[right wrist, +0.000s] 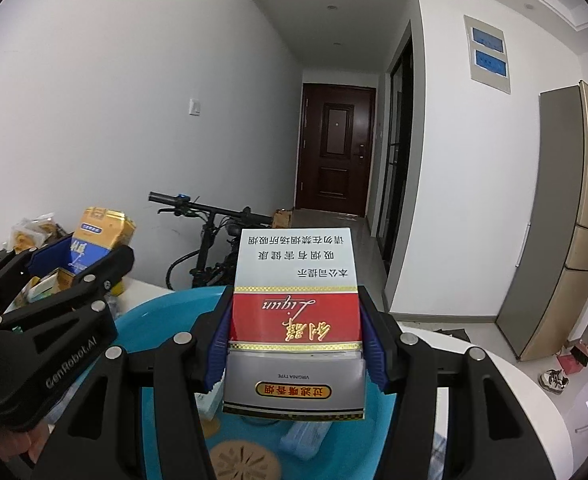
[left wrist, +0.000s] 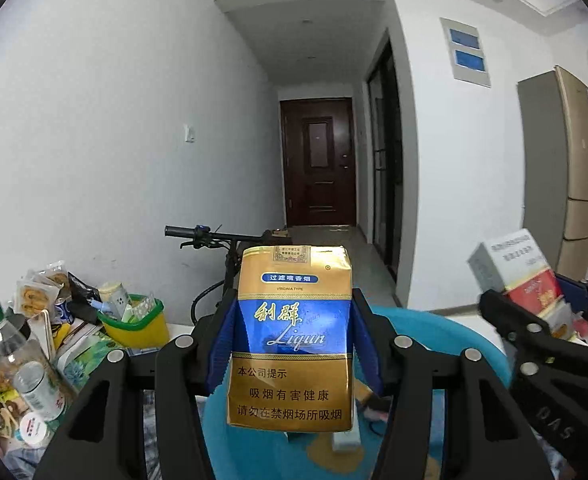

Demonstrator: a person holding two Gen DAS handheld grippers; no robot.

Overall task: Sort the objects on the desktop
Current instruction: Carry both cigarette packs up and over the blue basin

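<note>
My left gripper (left wrist: pixel 291 320) is shut on a gold and blue cigarette pack (left wrist: pixel 291 340), held upright above a blue plastic basin (left wrist: pixel 454 332). My right gripper (right wrist: pixel 294 332) is shut on a red, white and silver cigarette pack (right wrist: pixel 296 320), held upside down over the same basin (right wrist: pixel 165 312). In the left wrist view the right gripper (left wrist: pixel 534 312) with its red pack (left wrist: pixel 534 288) shows at the right. In the right wrist view the left gripper (right wrist: pixel 77 264) with its gold pack (right wrist: pixel 97 236) shows at the left. Small items lie in the basin under both packs.
A cluttered pile fills the left of the table: snack packets (left wrist: pixel 39 292), plastic bottles (left wrist: pixel 25 368) and a green and yellow tub (left wrist: pixel 137 320). A bicycle (right wrist: pixel 209 240) leans behind the table by the wall. The white table edge (right wrist: pixel 494 360) curves on the right.
</note>
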